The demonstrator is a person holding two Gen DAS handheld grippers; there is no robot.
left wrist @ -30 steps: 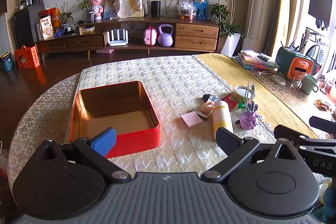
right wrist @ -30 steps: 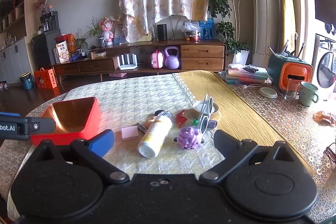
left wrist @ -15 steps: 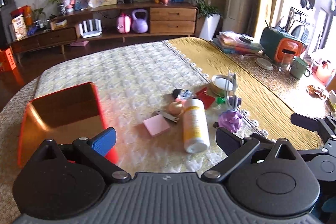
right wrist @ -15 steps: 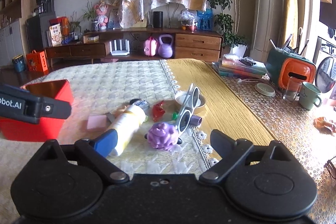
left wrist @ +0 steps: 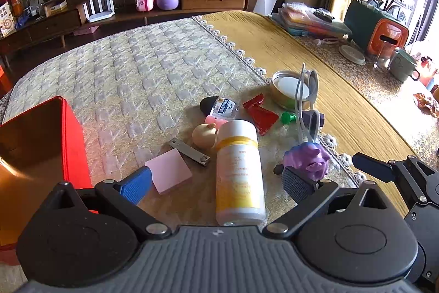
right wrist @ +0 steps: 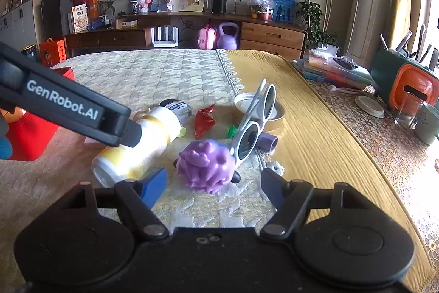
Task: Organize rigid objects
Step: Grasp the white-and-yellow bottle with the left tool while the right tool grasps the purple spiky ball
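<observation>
A white and yellow bottle lies on its side on the quilted cloth, between the fingers of my open left gripper. A red tin box stands open at the left. My open right gripper sits just before a purple toy, which also shows in the left wrist view. Grey sunglasses lean on the toy. A pink card, a metal nail clipper, a red wrapper and a round tin lie around the bottle.
The yellow runner covers the table's right side. A stack of books, an orange and green holder, a glass and a green mug stand at the far right. A sideboard lines the back wall.
My left gripper has swung right from the red box and come down over the bottle. My right gripper has moved forward and lower toward the purple toy.
</observation>
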